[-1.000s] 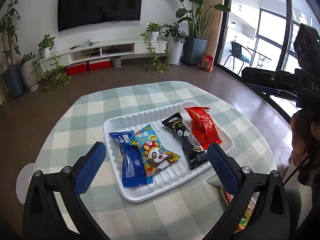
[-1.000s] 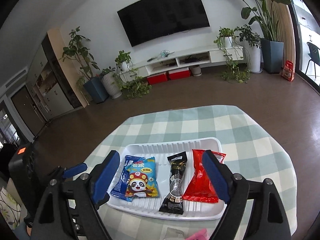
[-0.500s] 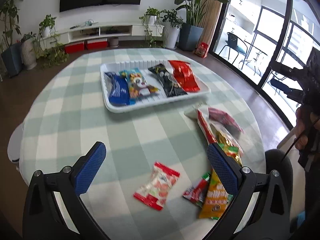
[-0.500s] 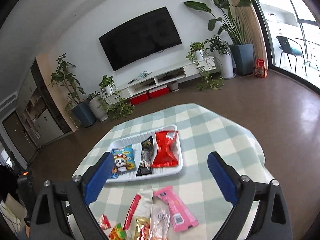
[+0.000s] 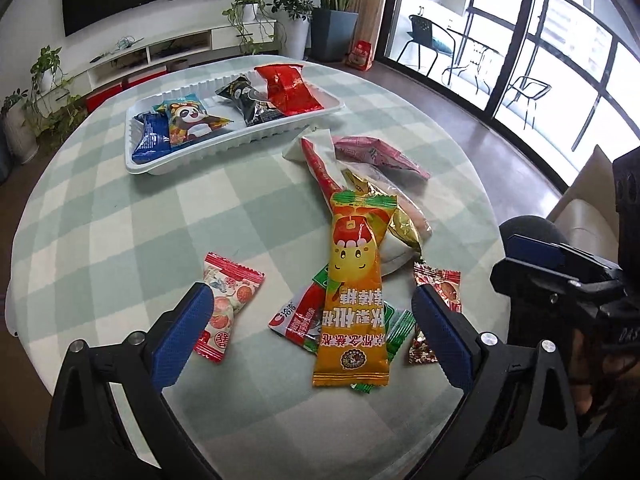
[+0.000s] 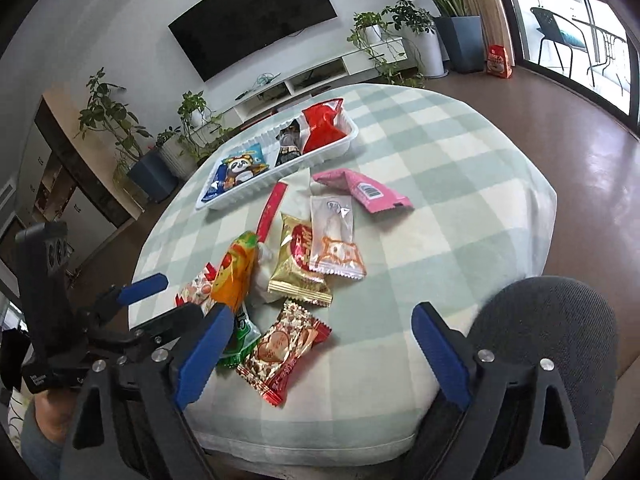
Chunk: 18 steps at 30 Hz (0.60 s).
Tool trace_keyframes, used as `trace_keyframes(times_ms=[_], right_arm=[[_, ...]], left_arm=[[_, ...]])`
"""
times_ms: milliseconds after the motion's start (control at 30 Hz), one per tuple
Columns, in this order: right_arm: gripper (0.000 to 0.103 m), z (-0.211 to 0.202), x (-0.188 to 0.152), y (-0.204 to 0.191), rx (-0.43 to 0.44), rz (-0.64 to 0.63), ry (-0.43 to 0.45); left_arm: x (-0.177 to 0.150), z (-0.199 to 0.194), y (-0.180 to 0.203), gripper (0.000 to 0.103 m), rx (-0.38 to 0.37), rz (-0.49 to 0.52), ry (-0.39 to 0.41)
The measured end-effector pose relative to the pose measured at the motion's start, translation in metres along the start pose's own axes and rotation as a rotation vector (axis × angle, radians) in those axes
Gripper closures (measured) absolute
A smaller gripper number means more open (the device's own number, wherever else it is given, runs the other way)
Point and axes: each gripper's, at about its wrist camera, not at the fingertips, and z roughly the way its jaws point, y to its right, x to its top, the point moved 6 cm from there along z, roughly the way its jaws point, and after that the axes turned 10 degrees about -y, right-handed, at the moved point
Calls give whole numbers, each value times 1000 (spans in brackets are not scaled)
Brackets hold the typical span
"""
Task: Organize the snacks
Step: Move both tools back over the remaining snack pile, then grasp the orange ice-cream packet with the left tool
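A white tray (image 5: 236,144) at the table's far side holds a blue packet (image 5: 150,142), a panda packet (image 5: 188,118), a black packet (image 5: 250,102) and a red packet (image 5: 288,88). Several loose snacks lie in a pile nearer me. My left gripper (image 5: 312,304) hovers over a long orange packet (image 5: 354,292), beside a red-and-white candy (image 5: 226,300). Its jaws are closing but press on nothing. My right gripper (image 6: 322,316) hangs above a heart-printed candy (image 6: 284,350), near a gold packet (image 6: 300,264) and a pink packet (image 6: 360,190). Its jaws are also closing, with nothing gripped.
A green-checked cloth (image 5: 120,220) covers the round table. A grey chair back (image 6: 548,328) stands at the near right edge. Potted plants, a wall TV and glass doors ring the room.
Both grippers have drawn back from the tray and sunk toward the pile of loose snacks at the near side. The tray now lies farther off. Both jaws stay wide.
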Motion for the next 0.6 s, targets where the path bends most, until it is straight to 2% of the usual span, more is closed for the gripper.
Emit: trace_keyframes(times_ms=[133,200,267,367,533,600], right_arm=[[14,9,-10,-2,9,-6,-33],[14,12,-13,0,11,2,-40],[15,12,-15,-1,9,-4,-41],[16,10,-16,-1,16,-2,-40],[16,10,-17,-3,15,-11,-47],[16,12,-17,-4,18,-14,-55]], left_arm=[[6,9,2,19,-14,9,-32],[8,15,5,30,-29,20,-55],[10,22,8,35,-37,26,-78],[13,28,10,50,-46,27,-103],[11,36,9,59,-49,30,-135],[12,36,9,73,-63,30,-128]])
